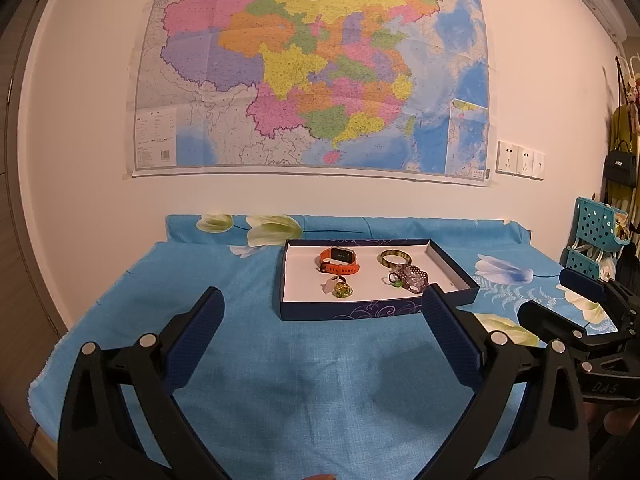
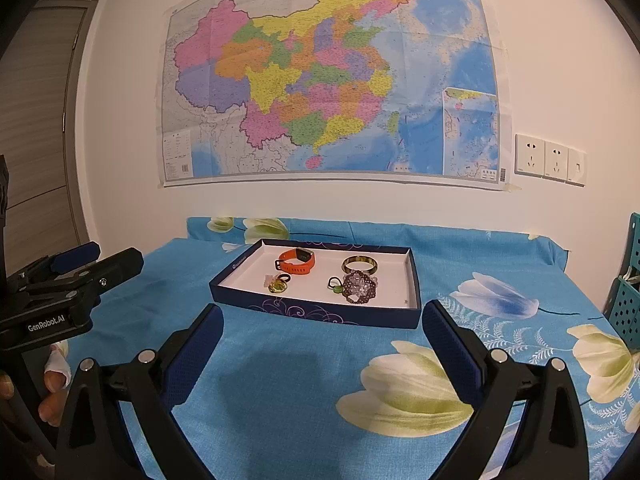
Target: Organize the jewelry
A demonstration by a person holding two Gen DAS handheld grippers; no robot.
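beyond both spread hand-held grippers (image 1: 322, 304) (image 2: 322, 320), jewelry tray (image 1: 372, 310).

This looks like a room in a home. A large colourful paper wall map (image 2: 332, 76) hangs taped to a white wall, above a surface draped in blue flower-printed bed linen (image 2: 304, 376). White wall sockets (image 2: 550, 160), a wooden door (image 2: 36, 112), hanging handbags (image 1: 620, 168) and turquoise perforated plastic baskets (image 1: 598, 224) complete it.

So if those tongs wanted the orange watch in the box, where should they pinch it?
Probably across the strap of the orange watch, coming down from above. It lies in a loop standing off the floor of the box, so the band offers a thin edge to close on, and the walls block a sideways approach.
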